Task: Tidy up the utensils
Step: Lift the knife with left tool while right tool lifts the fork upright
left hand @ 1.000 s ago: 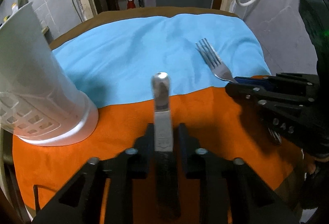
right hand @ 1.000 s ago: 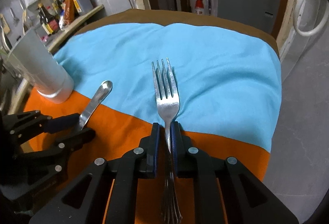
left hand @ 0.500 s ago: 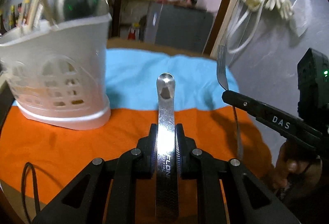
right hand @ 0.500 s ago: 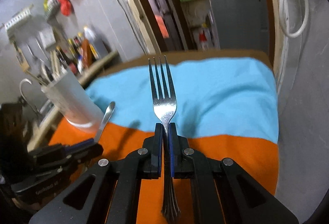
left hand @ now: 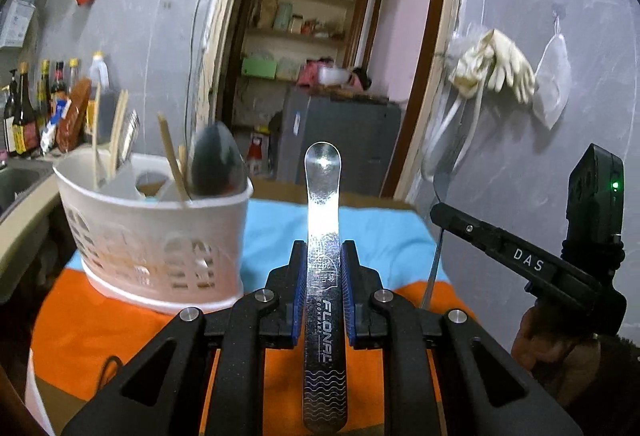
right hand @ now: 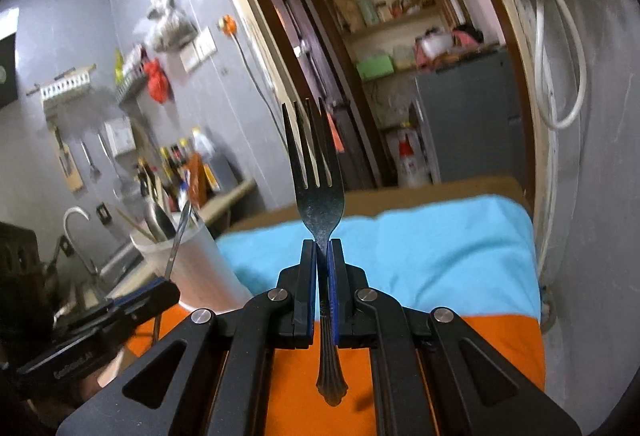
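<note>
While the left gripper point(left hand: 323, 268) clamps a steel spoon handle point(left hand: 323, 236) pointing to twelve o'clock, the white utensil holder point(left hand: 160, 232) stands at ten; the right gripper point(right hand: 320, 268) pinches an upright fork point(right hand: 316, 179) above the orange cloth point(right hand: 480, 348).

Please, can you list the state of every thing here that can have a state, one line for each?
left gripper: shut on the spoon, raised off the cloth.
spoon: gripped by its handle, handle end pointing up.
right gripper: shut on the fork.
fork: gripped at its neck, tines up.
white utensil holder: upright on the orange cloth, already holding utensils.
</note>
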### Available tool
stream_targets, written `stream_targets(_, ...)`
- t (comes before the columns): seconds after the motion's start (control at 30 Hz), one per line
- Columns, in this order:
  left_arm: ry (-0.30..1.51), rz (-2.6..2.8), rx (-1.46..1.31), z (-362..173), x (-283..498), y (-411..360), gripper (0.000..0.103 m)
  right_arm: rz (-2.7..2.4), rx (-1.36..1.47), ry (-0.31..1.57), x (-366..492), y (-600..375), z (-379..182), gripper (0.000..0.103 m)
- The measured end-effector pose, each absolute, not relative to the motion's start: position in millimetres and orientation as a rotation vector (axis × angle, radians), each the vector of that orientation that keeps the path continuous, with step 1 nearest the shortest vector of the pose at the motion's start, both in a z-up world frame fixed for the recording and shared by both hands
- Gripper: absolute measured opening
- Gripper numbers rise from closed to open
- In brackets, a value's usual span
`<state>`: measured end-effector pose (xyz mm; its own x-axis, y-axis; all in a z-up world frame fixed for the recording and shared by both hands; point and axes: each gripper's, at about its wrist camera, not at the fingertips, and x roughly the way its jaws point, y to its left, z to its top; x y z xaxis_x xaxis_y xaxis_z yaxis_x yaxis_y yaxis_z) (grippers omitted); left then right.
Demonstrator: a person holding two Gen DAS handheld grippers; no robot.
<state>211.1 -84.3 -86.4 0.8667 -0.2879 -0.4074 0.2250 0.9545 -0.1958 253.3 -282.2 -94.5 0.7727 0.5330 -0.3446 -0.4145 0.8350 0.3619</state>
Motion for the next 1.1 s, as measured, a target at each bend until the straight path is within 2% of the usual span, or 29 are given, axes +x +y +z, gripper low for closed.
stream_targets(0.6,0.209,-0.164,-0.243,1,215,28,0.013,0.652,0.318,0.154,252,-206,4,0.004)
stream_targets(0.8,0.163,-0.104,-0.323,2,243,88,0.013,0.701,0.310,0.111,267,-166,13,0.004)
stream_targets(1.1,0.129,-0.082,-0.413,-26,269,136,0.013,0.686,0.248,0.144,287,-124,-13,0.004)
